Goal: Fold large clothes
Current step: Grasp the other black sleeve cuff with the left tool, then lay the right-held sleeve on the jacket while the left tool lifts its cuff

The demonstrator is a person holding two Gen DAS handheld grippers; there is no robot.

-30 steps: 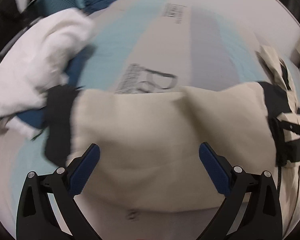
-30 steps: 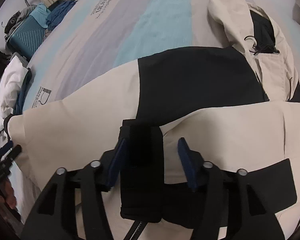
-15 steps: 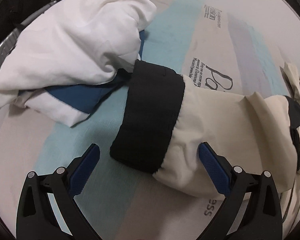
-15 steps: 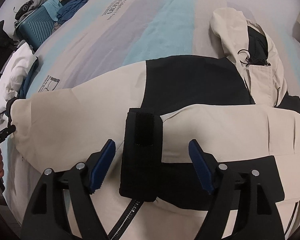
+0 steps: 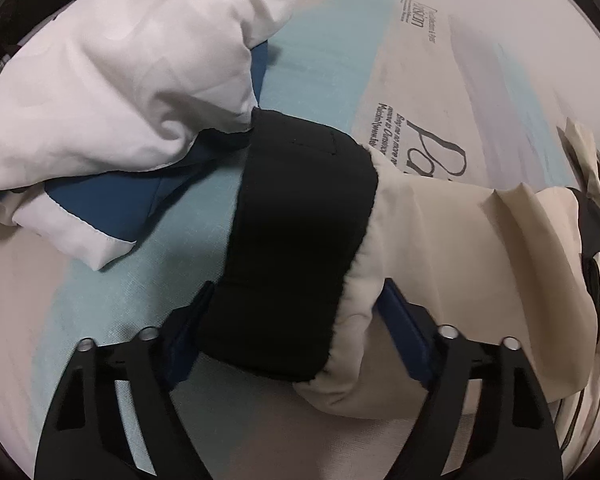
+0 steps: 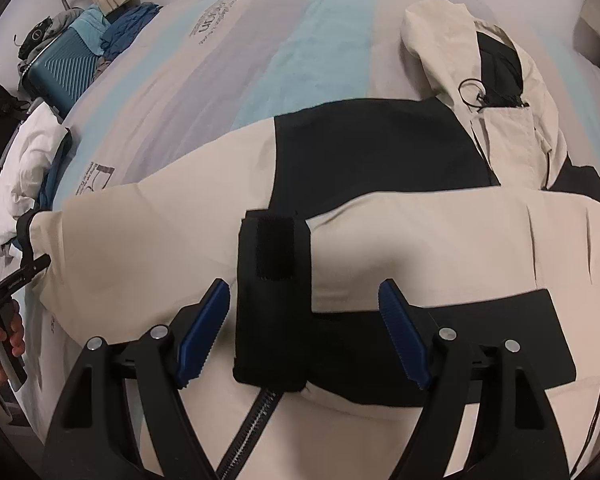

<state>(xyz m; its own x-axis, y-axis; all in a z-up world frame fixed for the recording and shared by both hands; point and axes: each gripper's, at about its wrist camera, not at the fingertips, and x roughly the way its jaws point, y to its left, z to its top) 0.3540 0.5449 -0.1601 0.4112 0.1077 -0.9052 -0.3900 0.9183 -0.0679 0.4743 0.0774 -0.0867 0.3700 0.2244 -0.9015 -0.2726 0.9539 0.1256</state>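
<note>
A striped bed [image 6: 308,40] carries the cream and black jacket [image 6: 380,160], spread flat across it. A white and blue bundle of cloth [image 5: 112,80] touches the black cuff [image 5: 296,240] of the outstretched sleeve. The left gripper [image 5: 296,332] has its jaws closed around that cuff. The right gripper [image 6: 304,320] hovers with jaws wide, straddling the folded sleeve's cuff [image 6: 274,300].

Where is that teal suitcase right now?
In the right wrist view, the teal suitcase sits far upper left, beyond the striped bed, beside blue clothes.
</note>
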